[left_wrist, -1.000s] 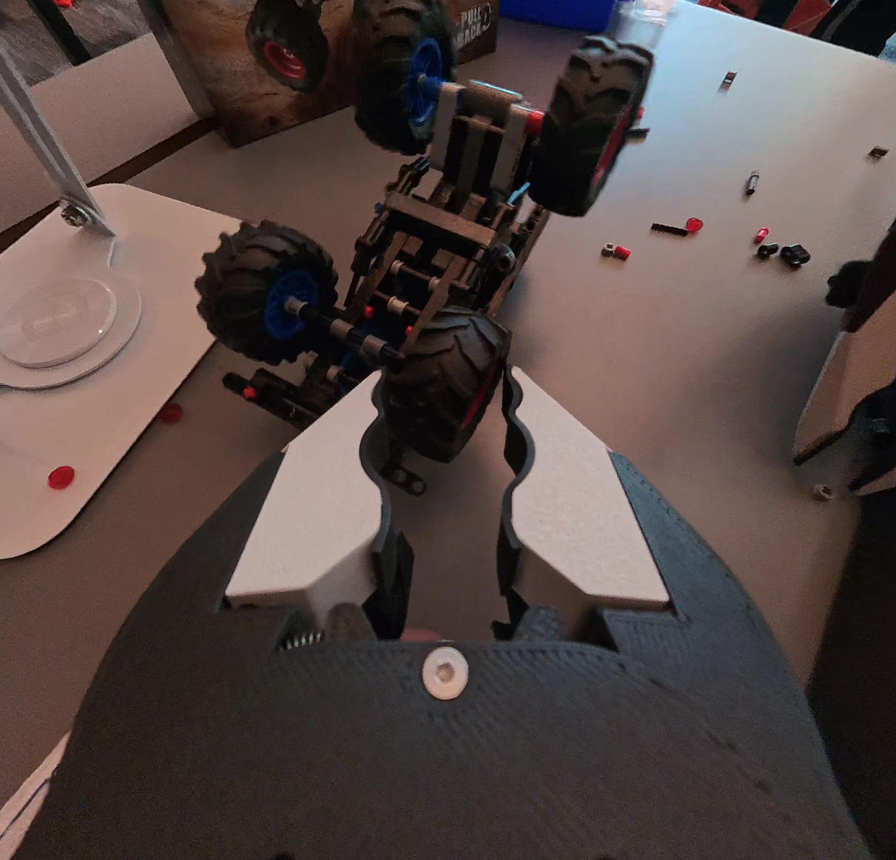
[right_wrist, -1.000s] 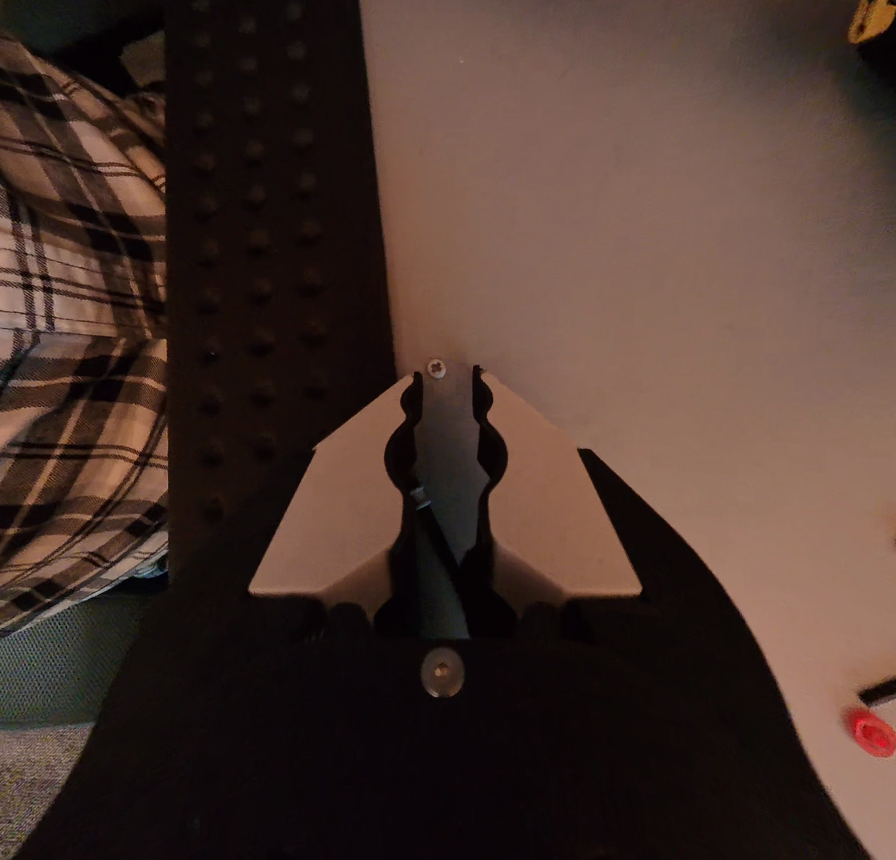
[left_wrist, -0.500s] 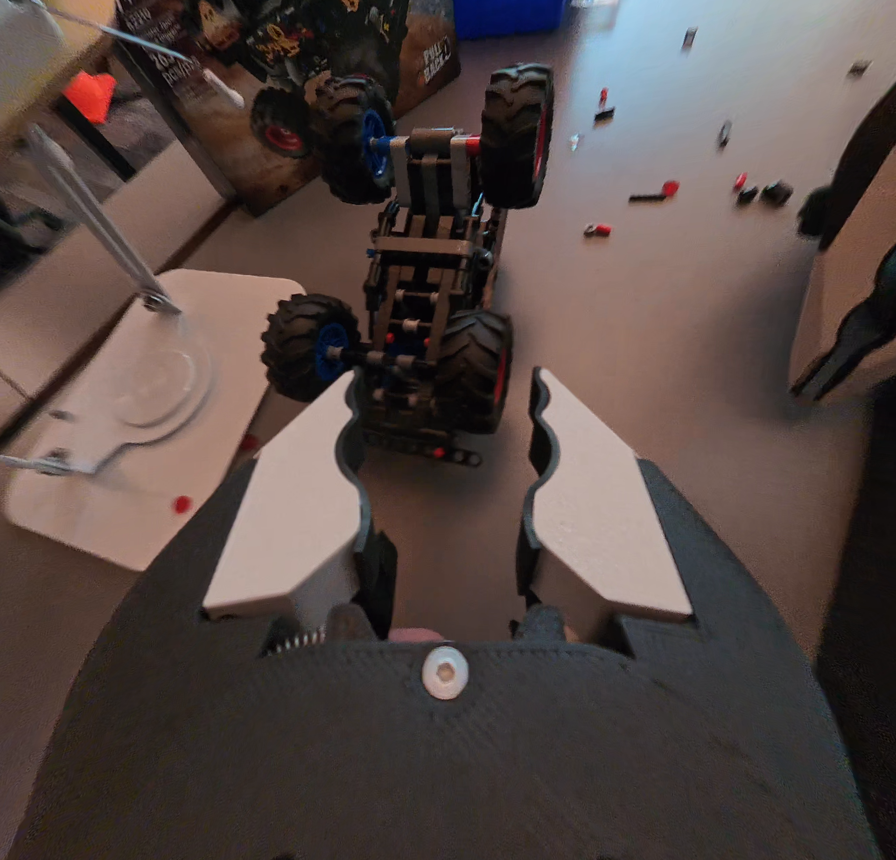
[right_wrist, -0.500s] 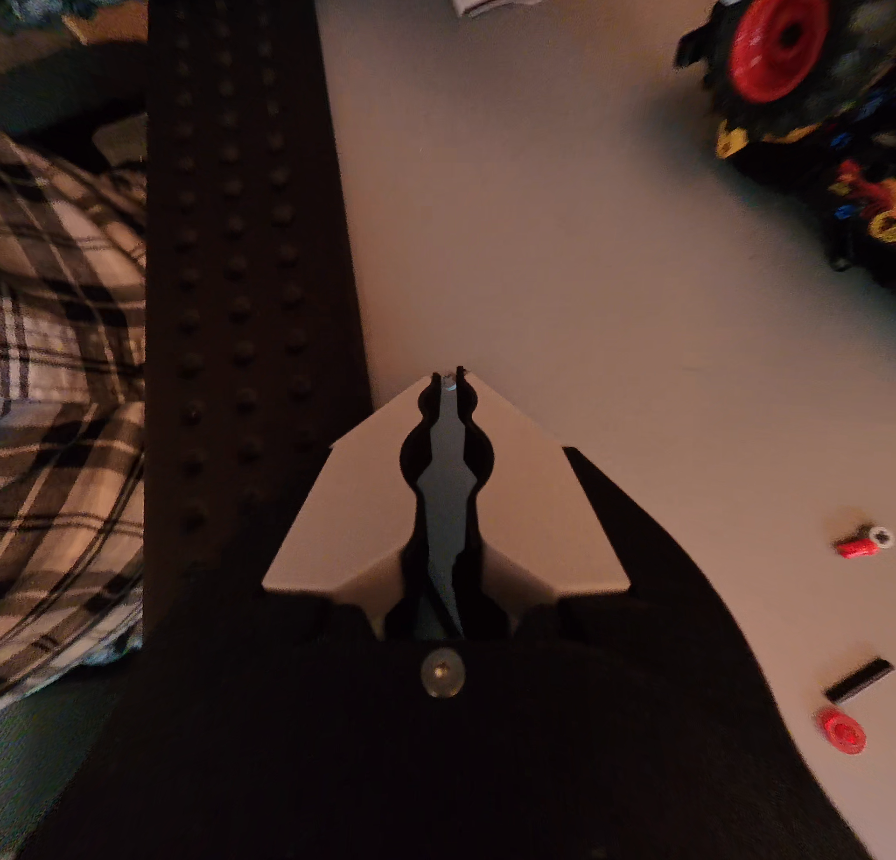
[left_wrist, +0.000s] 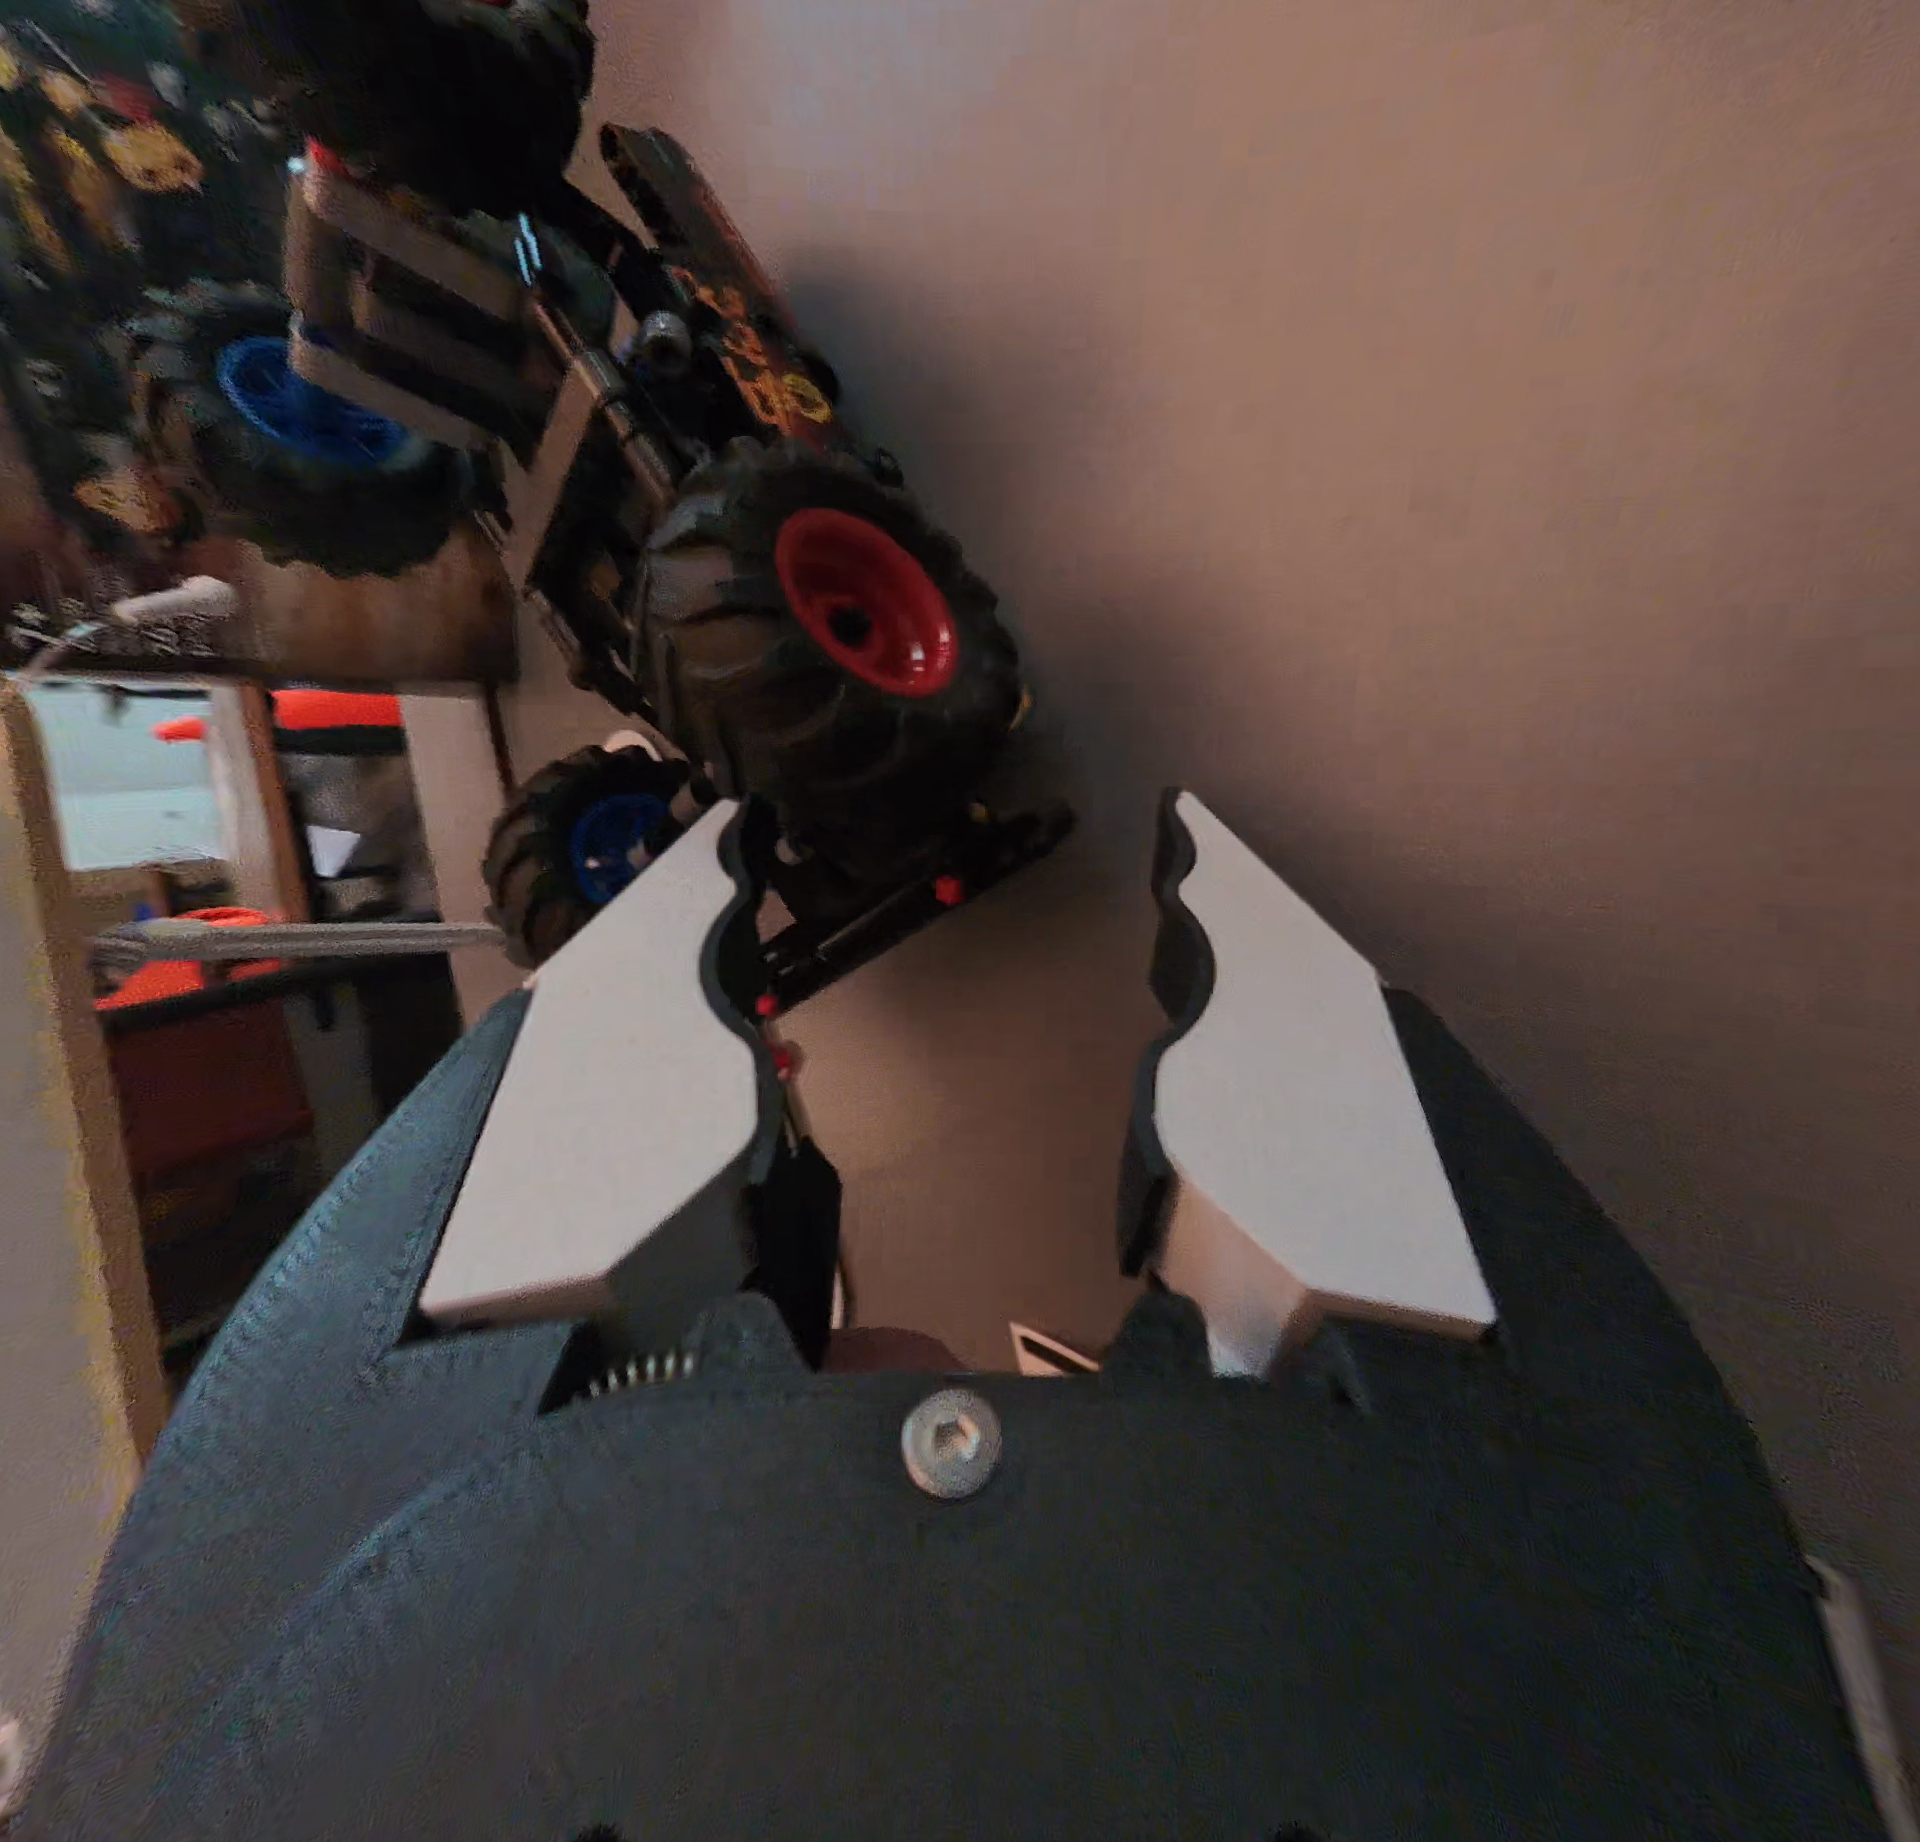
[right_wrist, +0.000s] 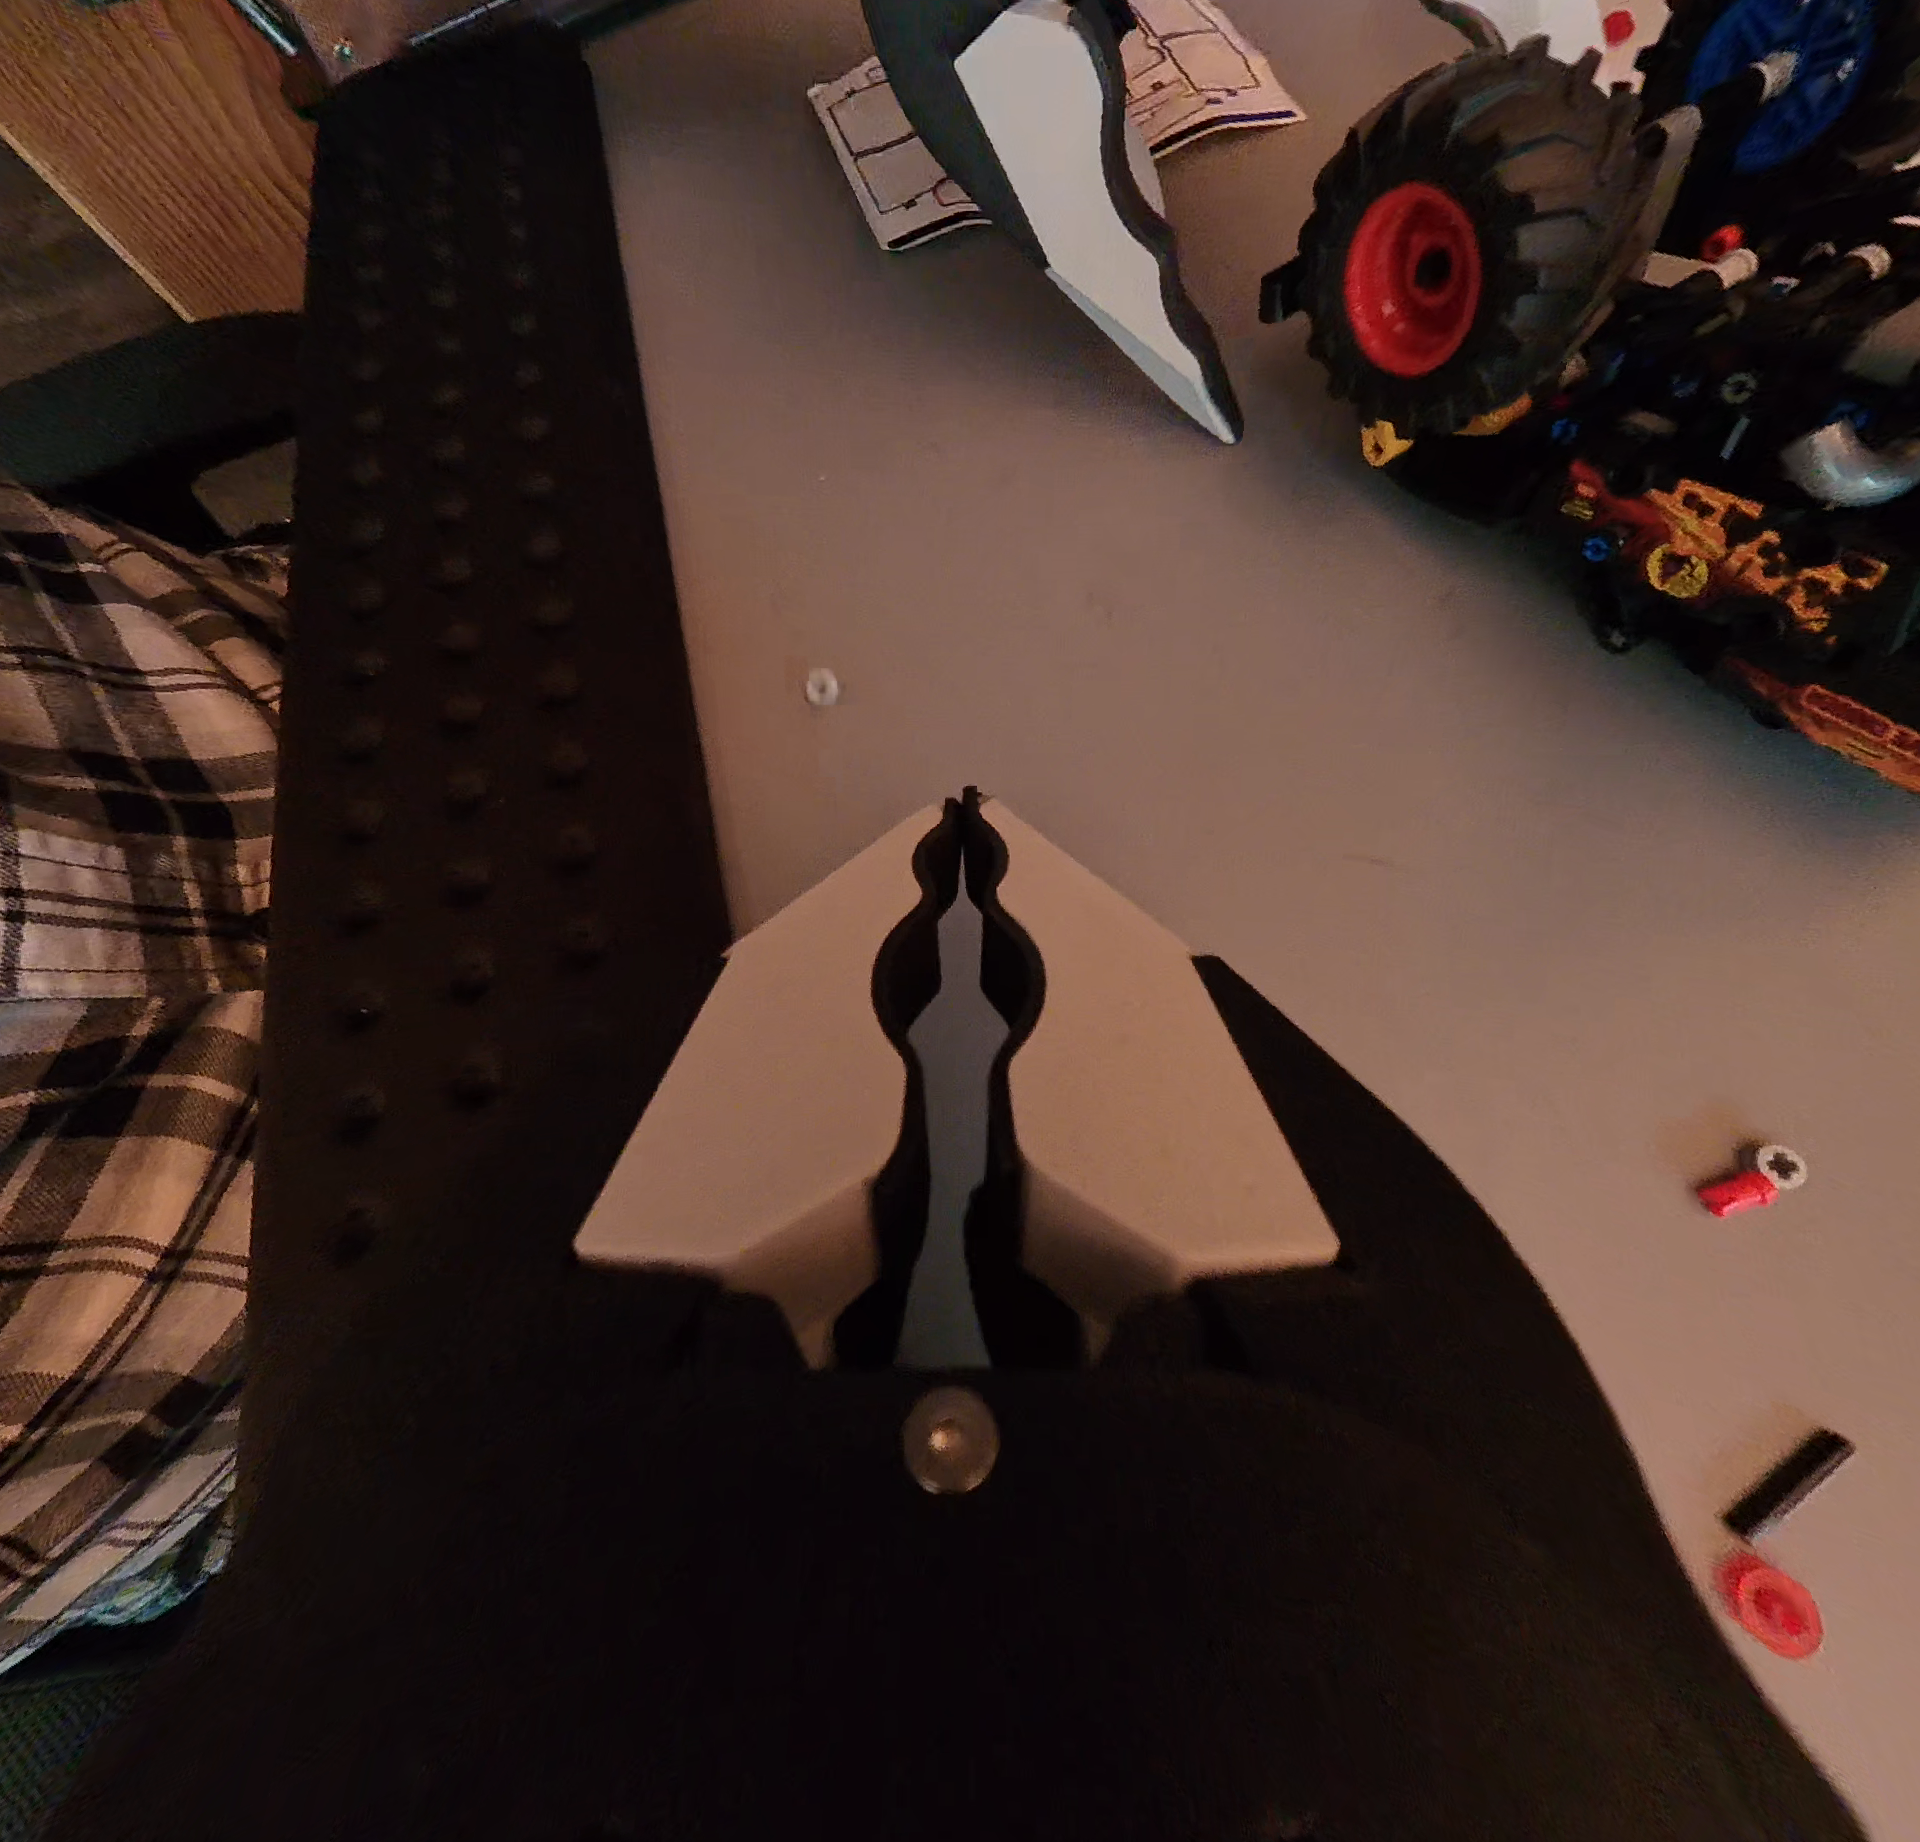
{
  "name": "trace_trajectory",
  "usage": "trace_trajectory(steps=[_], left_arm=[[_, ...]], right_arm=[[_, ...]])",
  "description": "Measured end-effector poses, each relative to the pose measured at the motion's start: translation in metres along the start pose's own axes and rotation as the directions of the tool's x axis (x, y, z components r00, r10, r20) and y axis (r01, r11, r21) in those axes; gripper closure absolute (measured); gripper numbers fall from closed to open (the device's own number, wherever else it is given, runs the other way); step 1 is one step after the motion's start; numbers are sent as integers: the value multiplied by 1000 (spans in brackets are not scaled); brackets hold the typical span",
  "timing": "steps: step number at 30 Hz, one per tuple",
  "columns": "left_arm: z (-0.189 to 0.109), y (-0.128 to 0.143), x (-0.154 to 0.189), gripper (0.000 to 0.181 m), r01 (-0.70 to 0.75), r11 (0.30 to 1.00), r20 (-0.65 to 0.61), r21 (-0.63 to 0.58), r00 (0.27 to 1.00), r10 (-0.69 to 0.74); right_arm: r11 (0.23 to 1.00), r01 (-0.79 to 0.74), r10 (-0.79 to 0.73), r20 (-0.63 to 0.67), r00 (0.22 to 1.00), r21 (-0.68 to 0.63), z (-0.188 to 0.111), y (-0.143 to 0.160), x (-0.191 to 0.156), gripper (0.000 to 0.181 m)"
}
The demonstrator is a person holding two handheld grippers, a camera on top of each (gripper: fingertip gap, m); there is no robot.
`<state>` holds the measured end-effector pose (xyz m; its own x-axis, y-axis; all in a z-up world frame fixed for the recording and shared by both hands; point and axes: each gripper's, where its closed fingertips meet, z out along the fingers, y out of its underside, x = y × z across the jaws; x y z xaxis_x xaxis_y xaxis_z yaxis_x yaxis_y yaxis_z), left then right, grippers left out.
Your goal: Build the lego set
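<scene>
The lego monster truck [left_wrist: 665, 442] lies tipped on the grey table [left_wrist: 1455, 442], wheels off the surface. Its near red-hubbed wheel [left_wrist: 862, 613] is just ahead of my left gripper [left_wrist: 954, 805], which is open and empty; the left fingertip is by the truck's black end beam [left_wrist: 914, 909]. In the right wrist view the truck [right_wrist: 1662, 504] is at the upper right with one left-gripper finger [right_wrist: 1091, 234] beside its red wheel [right_wrist: 1413, 280]. My right gripper [right_wrist: 961, 805] is shut with nothing seen between the tips, low over the table near its left edge.
A tiny clear stud [right_wrist: 821, 688] lies ahead of the right gripper. A red pin [right_wrist: 1751, 1179], a black short beam [right_wrist: 1787, 1480] and a red round stud [right_wrist: 1771, 1605] lie to the right. A leaflet [right_wrist: 894, 171], a black studded strip [right_wrist: 447, 649], plaid cloth [right_wrist: 104, 961] and the set's box [left_wrist: 94, 234] are around. Tip to tip, the grippers are about 15 centimetres apart. The black short beam [right_wrist: 1787, 1480] lies some 15 centimetres from my right tips, 25 centimetres from my left tips.
My left gripper has let go of the truck's wheel, opened wider and rolled round to the truck's red-wheel side. My right gripper has closed fully and swung so that the truck comes into its view.
</scene>
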<state>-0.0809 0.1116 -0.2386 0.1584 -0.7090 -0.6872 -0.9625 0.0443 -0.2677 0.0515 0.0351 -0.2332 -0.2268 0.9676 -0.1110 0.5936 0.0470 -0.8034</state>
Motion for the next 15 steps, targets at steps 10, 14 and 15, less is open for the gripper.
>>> trace_trajectory(steps=[10,14,15], left_arm=[[11,-1,-7,140,14,1000,56,25,998,-15],[9,-8,-11,143,102,993,53,61,993,-105],[8,-9,-13,144,130,989,54,70,990,-134]], right_arm=[[1000,13,-13,19,1000,-2,2,-11,-7,171],[996,67,-63,54,996,-66,32,-15,-17,165],[997,56,-53,67,996,-56,38,-19,-18,165]])
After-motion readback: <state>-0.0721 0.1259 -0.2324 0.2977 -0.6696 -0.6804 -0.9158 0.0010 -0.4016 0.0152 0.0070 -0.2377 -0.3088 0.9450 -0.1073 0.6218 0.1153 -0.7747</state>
